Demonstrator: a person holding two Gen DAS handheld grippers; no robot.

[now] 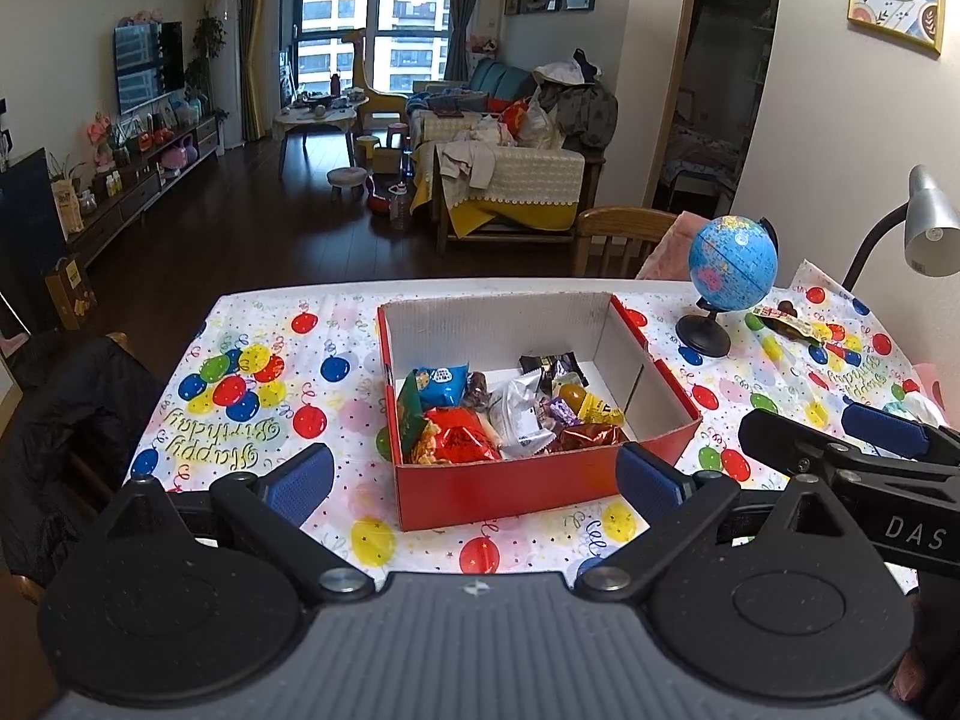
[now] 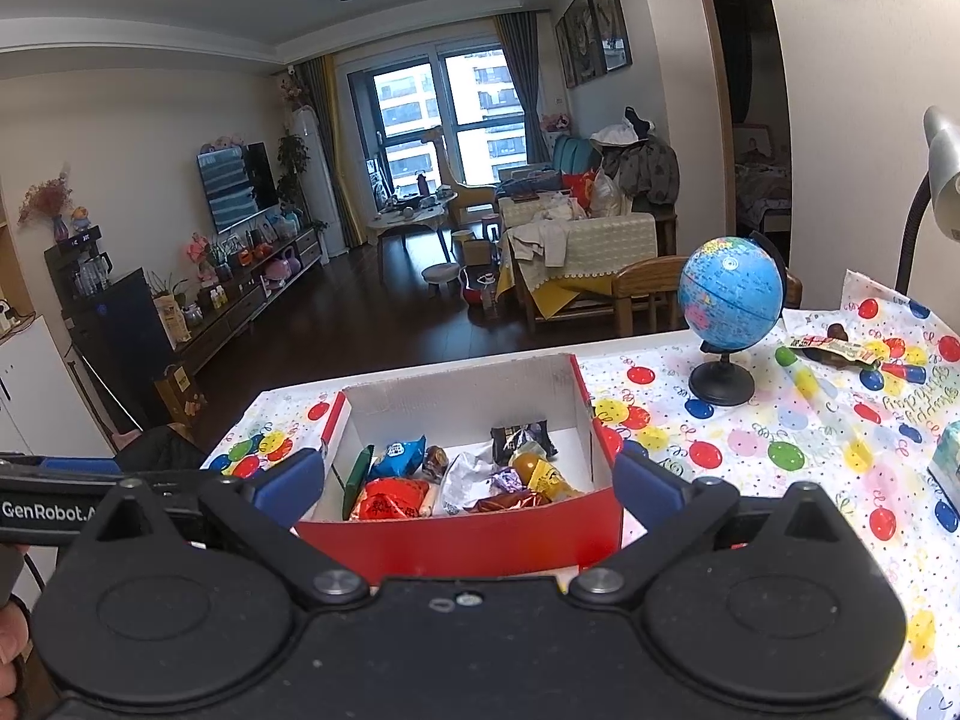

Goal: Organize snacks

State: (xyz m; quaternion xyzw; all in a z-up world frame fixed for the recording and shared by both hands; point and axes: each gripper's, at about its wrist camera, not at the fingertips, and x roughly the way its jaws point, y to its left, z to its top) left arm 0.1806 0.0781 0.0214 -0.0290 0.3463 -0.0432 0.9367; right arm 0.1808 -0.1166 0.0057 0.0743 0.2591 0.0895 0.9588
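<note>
A red cardboard box with a white inside stands on the balloon-print tablecloth. Several wrapped snacks lie in its near half: a blue packet, a red packet, a silver packet and a dark wrapper. One loose snack lies on the cloth behind the globe. My left gripper is open, its blue pads level with the box's front wall. My right gripper is open too, just in front of the box, with nothing held.
A blue globe on a black stand sits right of the box. A grey desk lamp stands at the far right. A pale packet lies at the right edge. A wooden chair is behind the table, and a dark jacket hangs to its left.
</note>
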